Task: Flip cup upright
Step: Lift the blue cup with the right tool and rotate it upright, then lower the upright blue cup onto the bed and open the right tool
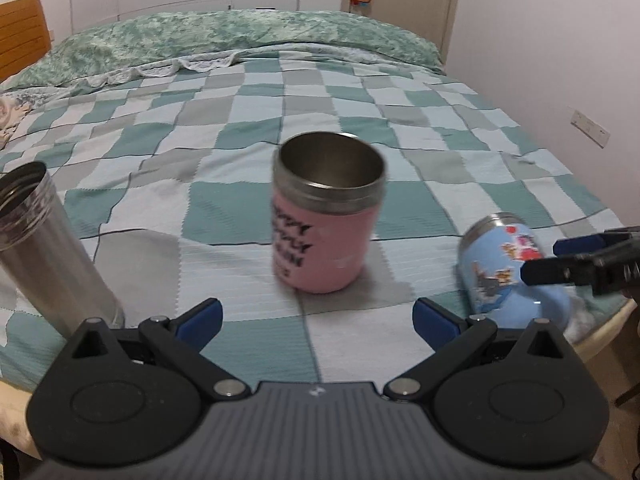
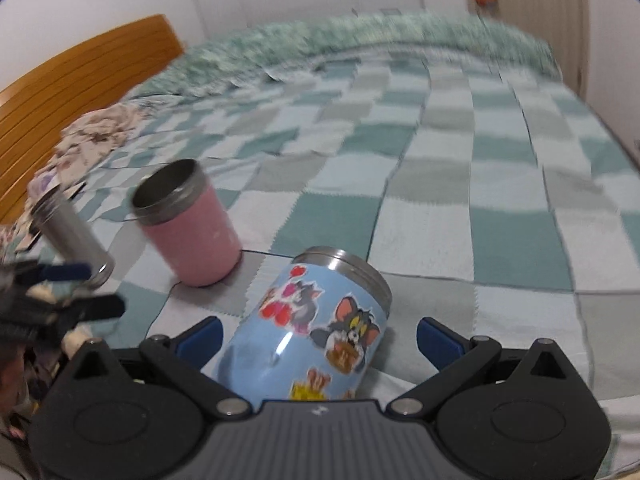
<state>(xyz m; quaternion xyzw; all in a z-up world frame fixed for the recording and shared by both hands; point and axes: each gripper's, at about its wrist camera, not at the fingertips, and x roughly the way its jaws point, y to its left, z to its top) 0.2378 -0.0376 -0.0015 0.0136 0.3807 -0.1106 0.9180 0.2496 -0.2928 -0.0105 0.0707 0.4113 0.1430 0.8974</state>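
A light blue cup with cartoon stickers [image 2: 316,328] lies tilted on the checked bedspread, its steel rim pointing away. It sits between the fingers of my right gripper [image 2: 318,338], which is open around it; I cannot tell if the pads touch. In the left wrist view the blue cup [image 1: 504,268] is at the right, with the right gripper's fingers [image 1: 560,272] beside it. A pink cup [image 1: 326,216] stands upright ahead of my open, empty left gripper [image 1: 316,320].
A steel flask [image 1: 44,248] stands upright at the left; it also shows in the right wrist view [image 2: 70,236]. The bed's front edge [image 1: 600,332] runs just behind the blue cup. A wooden headboard [image 2: 80,92] and crumpled quilt [image 1: 240,40] lie beyond.
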